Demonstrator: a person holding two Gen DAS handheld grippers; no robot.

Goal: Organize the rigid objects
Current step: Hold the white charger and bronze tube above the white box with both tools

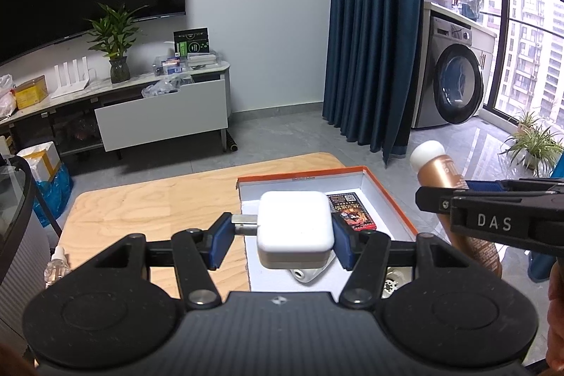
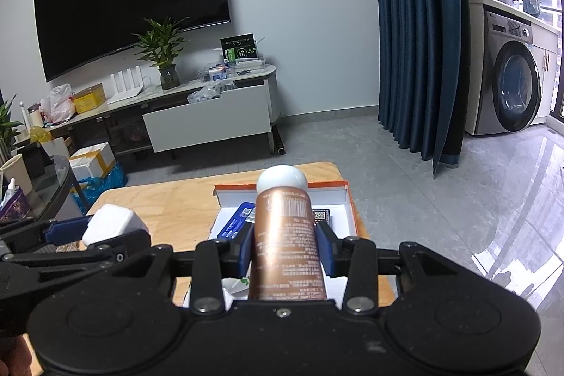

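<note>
the white charger block, a smooth rounded-corner plastic cube with a metal plug stub on its left side, is pinched between the blue pads of the left hand-held gripper and hangs above the near-left part of the open box. the box lies straight ahead and below, so the coming move looks like a short drop downward. the copper-coloured bottle, a glossy cylinder with a round white cap and printed text, is clamped in the right hand-held gripper; its long axis runs forward along the fingers, cap pointing away, and it also hovers over the box. the box is shallow cardboard with an orange rim and white inside, holding a dark printed card pack, a blue flat packet and some pale items nearer the camera. it rests on a light wood-grain tabletop. both hands seem about equally near the box.
</note>
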